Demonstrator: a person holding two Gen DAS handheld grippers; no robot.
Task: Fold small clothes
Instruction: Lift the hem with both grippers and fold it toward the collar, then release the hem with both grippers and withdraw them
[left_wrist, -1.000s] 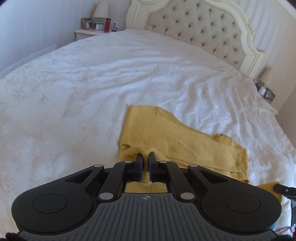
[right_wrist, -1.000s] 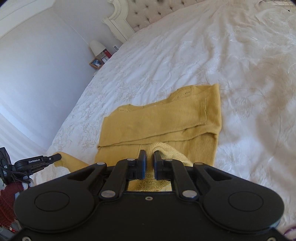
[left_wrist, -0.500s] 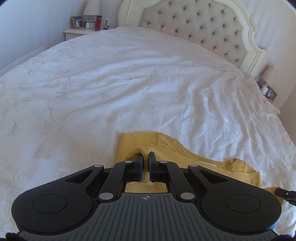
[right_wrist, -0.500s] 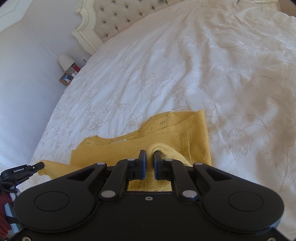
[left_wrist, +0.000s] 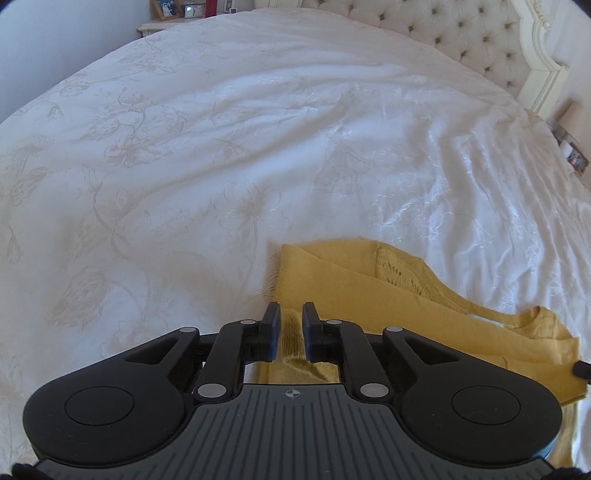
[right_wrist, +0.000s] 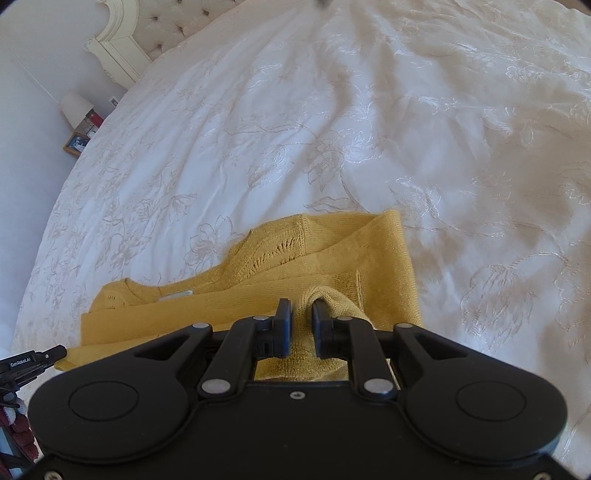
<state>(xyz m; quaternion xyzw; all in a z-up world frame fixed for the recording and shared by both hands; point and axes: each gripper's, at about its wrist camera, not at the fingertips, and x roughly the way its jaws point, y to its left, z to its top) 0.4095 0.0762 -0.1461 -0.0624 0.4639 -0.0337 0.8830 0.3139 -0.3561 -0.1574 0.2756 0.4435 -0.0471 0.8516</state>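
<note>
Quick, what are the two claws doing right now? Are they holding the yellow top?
Left claw: just been opening, pads off the yellow top, which sits loose between them.
Right claw: just been opening too, a fold of the top loose between its pads.

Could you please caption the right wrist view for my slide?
Right gripper, fingers just parting, over folded mustard knit garment on white embroidered bedspread.

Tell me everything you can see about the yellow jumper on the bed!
The yellow jumper is mustard knit with a lacy holed patch near one shoulder and a small pale label at the neck. It lies on the white bedspread, folded over itself in layers. The left gripper and right gripper each have a bunched bit of its edge between their fingers; their jaws have just been opening, with small gaps showing beside the knit.
</note>
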